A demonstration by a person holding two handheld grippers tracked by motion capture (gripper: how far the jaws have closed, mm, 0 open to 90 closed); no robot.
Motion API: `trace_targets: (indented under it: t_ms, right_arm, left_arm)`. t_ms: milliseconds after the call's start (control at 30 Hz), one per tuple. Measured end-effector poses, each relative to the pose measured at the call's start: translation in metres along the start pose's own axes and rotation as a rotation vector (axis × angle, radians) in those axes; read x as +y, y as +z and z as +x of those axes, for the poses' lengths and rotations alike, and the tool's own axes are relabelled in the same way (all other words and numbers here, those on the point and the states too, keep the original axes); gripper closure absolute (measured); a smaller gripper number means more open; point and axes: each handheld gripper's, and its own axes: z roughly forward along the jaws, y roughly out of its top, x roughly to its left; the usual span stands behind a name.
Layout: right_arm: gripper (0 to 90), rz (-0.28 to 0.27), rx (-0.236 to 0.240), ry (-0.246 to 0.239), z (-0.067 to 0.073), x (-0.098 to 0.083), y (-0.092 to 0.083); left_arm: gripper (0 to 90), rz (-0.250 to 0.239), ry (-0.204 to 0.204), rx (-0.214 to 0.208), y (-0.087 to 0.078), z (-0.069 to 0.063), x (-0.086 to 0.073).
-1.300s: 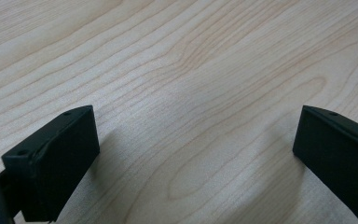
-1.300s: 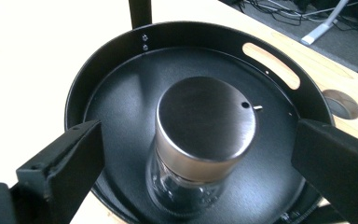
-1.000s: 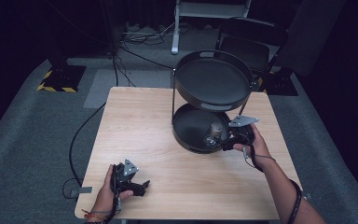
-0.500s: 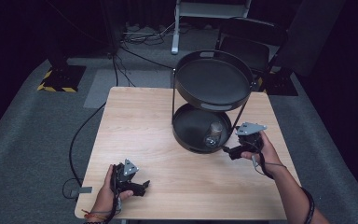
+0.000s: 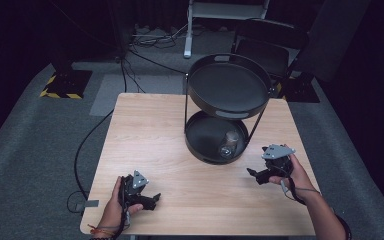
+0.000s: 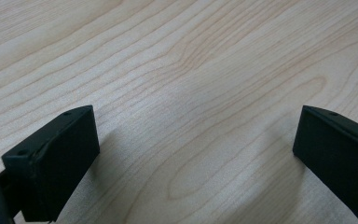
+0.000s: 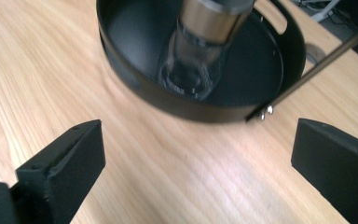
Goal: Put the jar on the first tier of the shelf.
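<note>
**Glass jar seated in lower tray; both claws empty**

While the left claw rests low at the near-left corner of the bench, its jaws stand wide apart with nothing but bare wood grain between them in the left gripper view. It lies well apart from the work.

At centre, a black two-tier stand occupies the far-right part of the bench. The glass jar with a metal top stands upright in the lower tray, on the tray's near-right side, its long axis vertical.

To the right, the right claw hovers just off the lower tray's near rim, jaws spread wide and holding nothing. In the right gripper view the glass jar sits ahead and slightly left of the gap's centre line, beyond the tray wall, with a slanted support rod off to its right.

Judgement: the right claw is much the nearer. Any further approach would run forward over the rim, keeping clear of the rod.
</note>
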Motion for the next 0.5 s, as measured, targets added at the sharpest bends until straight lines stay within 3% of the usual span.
trace_targets:
  t_ms: [400, 500]
  right_arm:
    - [2.6, 0.07, 0.0, -0.008, 0.009, -0.036, -0.003]
    - [2.6, 0.073, -0.001, 0.01, 0.009, -0.043, -0.005]
  left_arm:
    - [0.0, 0.0, 0.0, 0.0, 0.0, 0.0, 0.0]
    - [0.0, -0.001, 0.0, -0.001, 0.0, 0.0, 0.0]
